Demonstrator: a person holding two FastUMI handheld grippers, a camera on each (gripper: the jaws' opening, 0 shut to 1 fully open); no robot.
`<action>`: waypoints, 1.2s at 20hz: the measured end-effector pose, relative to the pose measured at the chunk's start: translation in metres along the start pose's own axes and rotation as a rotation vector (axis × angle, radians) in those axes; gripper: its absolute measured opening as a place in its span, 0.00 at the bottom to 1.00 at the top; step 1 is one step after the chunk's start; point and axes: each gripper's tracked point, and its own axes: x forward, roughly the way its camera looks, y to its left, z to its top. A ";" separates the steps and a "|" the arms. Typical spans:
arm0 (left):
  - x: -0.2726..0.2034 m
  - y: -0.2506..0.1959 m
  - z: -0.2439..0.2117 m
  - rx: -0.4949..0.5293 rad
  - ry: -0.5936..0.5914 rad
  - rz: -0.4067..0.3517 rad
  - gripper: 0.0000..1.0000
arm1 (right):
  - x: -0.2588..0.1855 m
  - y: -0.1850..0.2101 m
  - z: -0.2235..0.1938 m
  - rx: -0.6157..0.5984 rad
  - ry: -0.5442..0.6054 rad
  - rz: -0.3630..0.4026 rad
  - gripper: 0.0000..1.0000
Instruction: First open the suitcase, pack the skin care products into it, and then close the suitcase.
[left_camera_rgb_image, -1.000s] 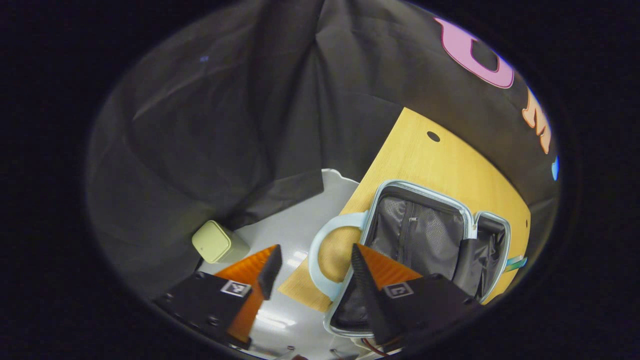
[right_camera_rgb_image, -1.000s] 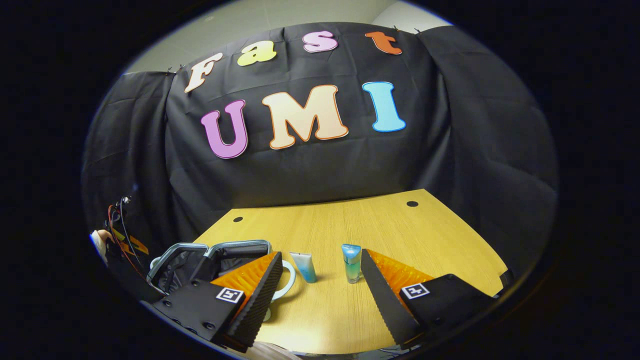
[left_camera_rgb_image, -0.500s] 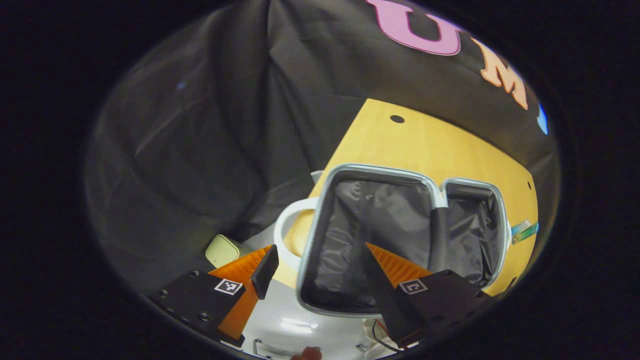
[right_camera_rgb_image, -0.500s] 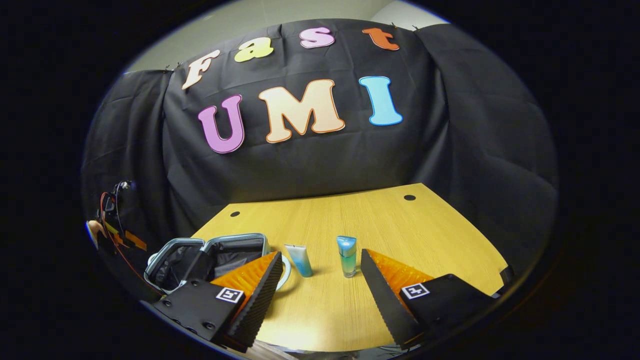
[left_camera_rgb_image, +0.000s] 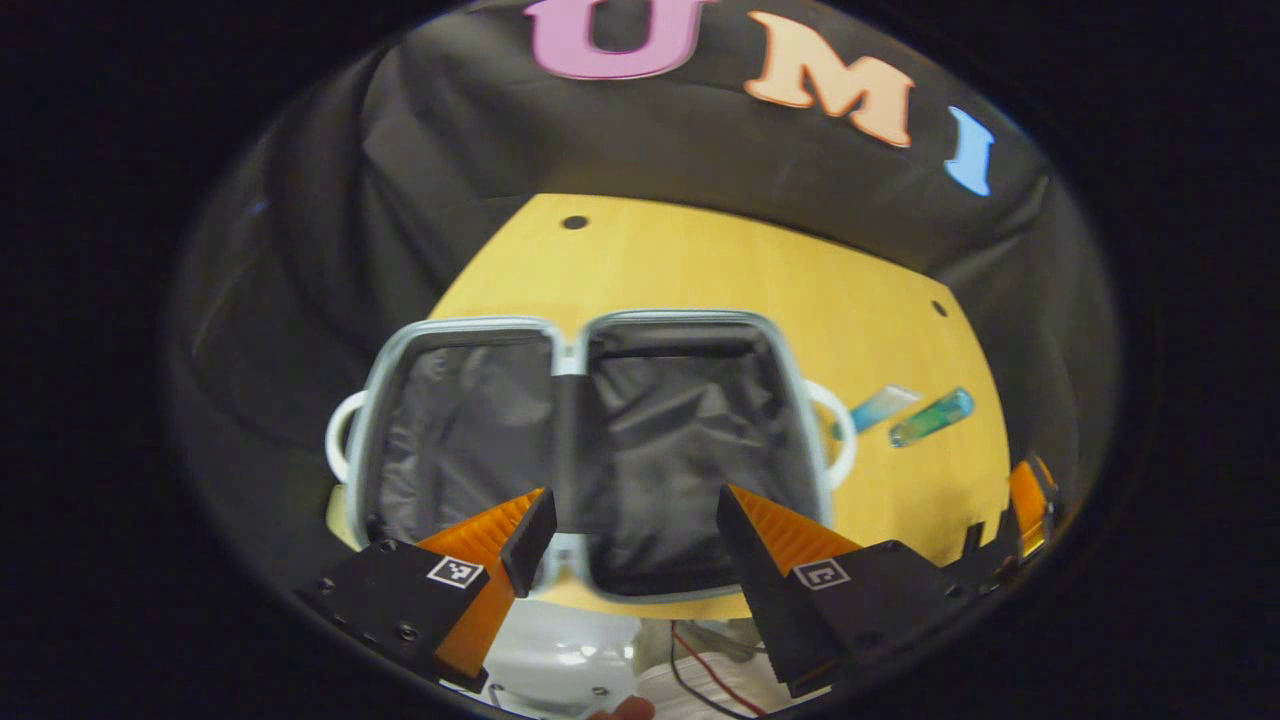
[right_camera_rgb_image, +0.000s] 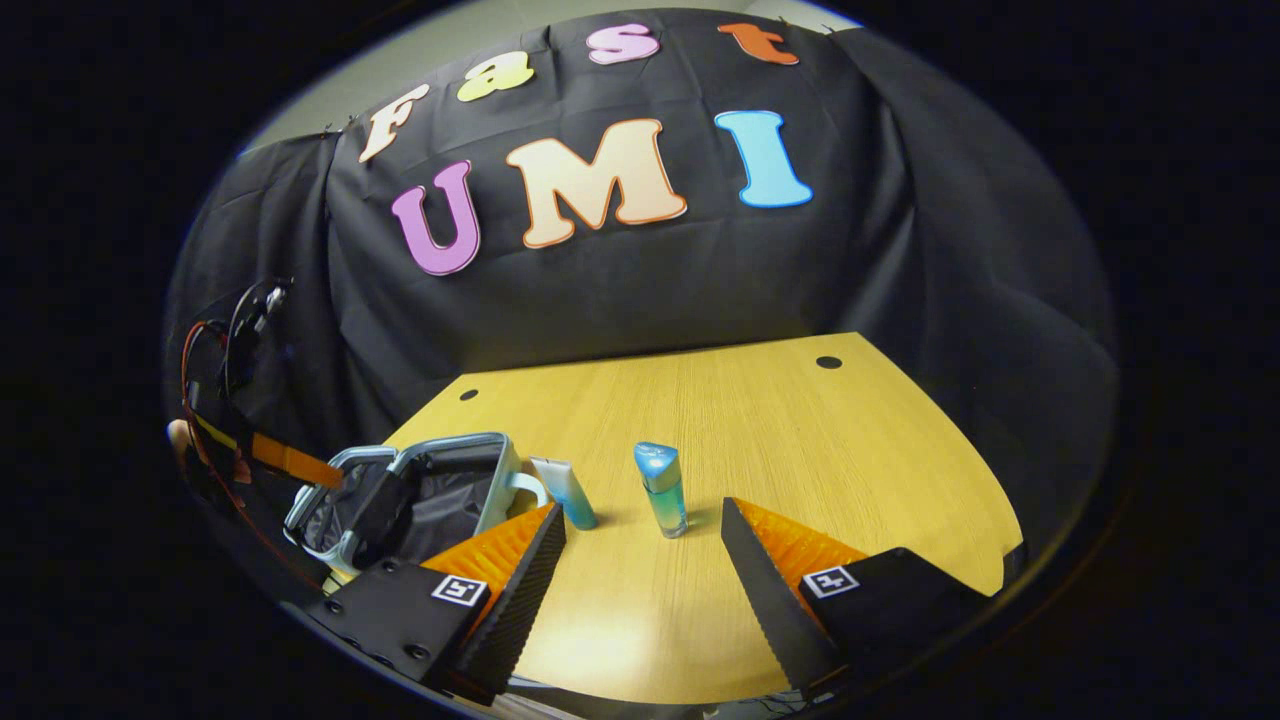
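While both grippers hung above the near edge:
Suitcase (left_camera_rgb_image: 590, 440): open flat at the table's (right_camera_rgb_image: 800, 440) left edge, dark lining showing.
Left gripper (left_camera_rgb_image: 625, 530): jaws spread, holding nothing.
Tube (right_camera_rgb_image: 566, 492), bottle (right_camera_rgb_image: 662, 488): upright, just right of the suitcase.
Right gripper (right_camera_rgb_image: 645, 570): jaws spread, holding nothing.

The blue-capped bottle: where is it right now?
In the right gripper view the bottle stands upright on the table, ahead between the right gripper's open fingers, with the tube and open suitcase to its left.
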 end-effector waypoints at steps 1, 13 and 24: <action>0.009 -0.026 0.000 0.003 -0.020 -0.033 0.96 | 0.005 -0.006 -0.001 -0.010 0.014 0.016 0.98; 0.100 -0.178 0.020 -0.110 -0.428 -0.099 0.95 | 0.085 -0.033 -0.012 -0.143 0.101 0.271 0.98; 0.158 -0.204 0.019 -0.016 -0.505 -0.037 0.95 | 0.126 -0.026 -0.033 -0.195 0.139 0.361 0.99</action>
